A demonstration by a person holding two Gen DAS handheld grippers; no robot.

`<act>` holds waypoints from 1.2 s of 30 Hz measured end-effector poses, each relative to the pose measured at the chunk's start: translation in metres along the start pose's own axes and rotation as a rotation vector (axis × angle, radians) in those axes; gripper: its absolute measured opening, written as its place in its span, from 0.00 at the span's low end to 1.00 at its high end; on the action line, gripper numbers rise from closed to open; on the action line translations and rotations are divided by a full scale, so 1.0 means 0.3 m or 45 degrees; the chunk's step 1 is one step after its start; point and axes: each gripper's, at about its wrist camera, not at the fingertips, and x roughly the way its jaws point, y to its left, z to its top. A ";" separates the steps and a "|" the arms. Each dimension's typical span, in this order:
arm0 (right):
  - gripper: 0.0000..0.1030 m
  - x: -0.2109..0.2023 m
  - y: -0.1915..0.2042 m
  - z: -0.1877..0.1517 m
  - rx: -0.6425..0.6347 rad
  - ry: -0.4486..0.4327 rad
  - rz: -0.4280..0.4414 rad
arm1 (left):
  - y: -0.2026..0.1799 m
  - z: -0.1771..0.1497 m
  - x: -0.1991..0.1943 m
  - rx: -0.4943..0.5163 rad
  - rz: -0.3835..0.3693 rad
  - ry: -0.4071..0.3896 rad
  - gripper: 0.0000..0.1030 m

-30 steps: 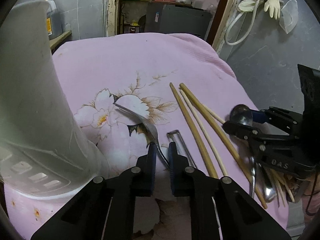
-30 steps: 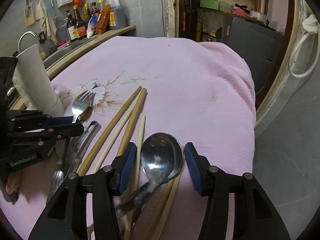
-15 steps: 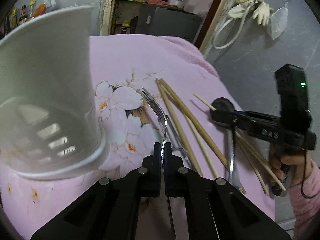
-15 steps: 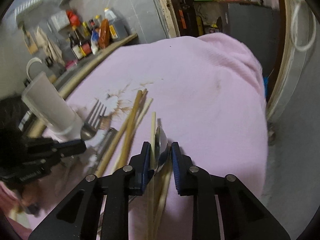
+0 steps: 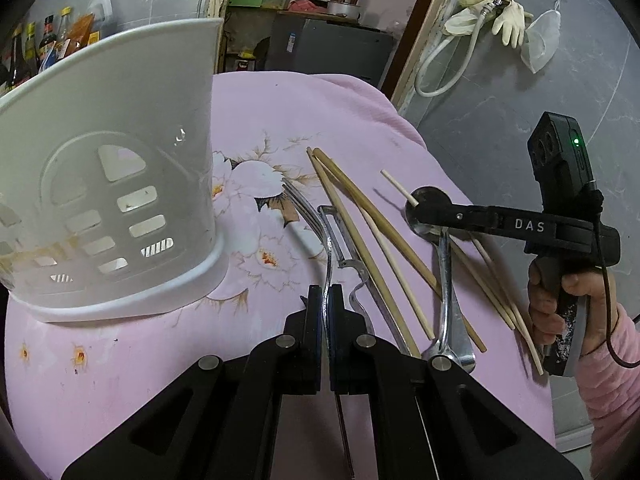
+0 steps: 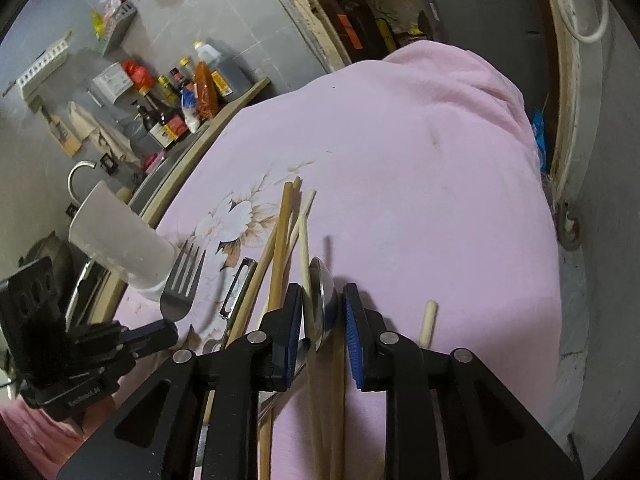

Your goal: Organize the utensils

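1. Two utensils are in grippers: a fork (image 5: 320, 236) and a spoon (image 6: 320, 304).
2. The left gripper (image 5: 325, 300) is clamped tight on the fork's thin handle; the tines reach out ahead of its fingertips, turned on edge, over the pink cloth (image 5: 280, 112).
3. The right gripper (image 6: 322, 312) has the spoon's bowl standing on edge between its blue pads (image 6: 295, 320). The jaws have just been closing and then eased a little; the bowl lies against the left pad, and whether the right pad touches it I cannot tell.
4. In the left view the spoon's handle runs back from the right gripper's tips and rests on the cloth.
5. Just right of the left gripper lies a peeler (image 5: 344, 248), flat on the cloth.
6. Beyond the peeler, between the two grippers, several chopsticks (image 5: 360, 208) lie loosely side by side; some pass under the right gripper.
7. One short stick end (image 6: 427, 320) shows just right of the right gripper's right finger.
8. To the left of the left gripper, close by, stands a white holder (image 5: 120, 184) with slotted walls, upright on the cloth.
9. A hand (image 5: 560, 304) in a pink sleeve grips the right gripper's handle.
10. Bottles (image 6: 184, 100) stand on a bench far off to the left of the right gripper.
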 end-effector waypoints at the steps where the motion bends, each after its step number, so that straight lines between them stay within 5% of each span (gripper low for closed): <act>1: 0.21 -0.003 -0.004 0.001 0.016 -0.001 0.009 | 0.000 0.004 0.003 -0.002 -0.001 0.000 0.01; 8: 0.26 -0.011 -0.026 0.008 0.106 -0.020 0.058 | 0.017 -0.017 -0.019 -0.010 -0.006 0.007 0.01; 10: 0.11 -0.009 -0.022 0.009 0.091 -0.018 0.032 | 0.017 -0.015 -0.017 -0.011 -0.006 0.006 0.01; 16: 0.07 -0.009 0.032 -0.009 -0.056 -0.059 -0.109 | 0.016 -0.013 -0.028 0.001 0.003 -0.033 0.01; 27: 0.06 -0.091 0.331 -0.153 -0.691 -0.512 -0.682 | 0.007 -0.020 -0.131 0.027 0.041 -0.284 0.01; 36: 0.06 -0.111 0.449 -0.166 -0.778 -0.722 -0.773 | 0.028 -0.020 -0.281 -0.007 0.012 -0.519 0.01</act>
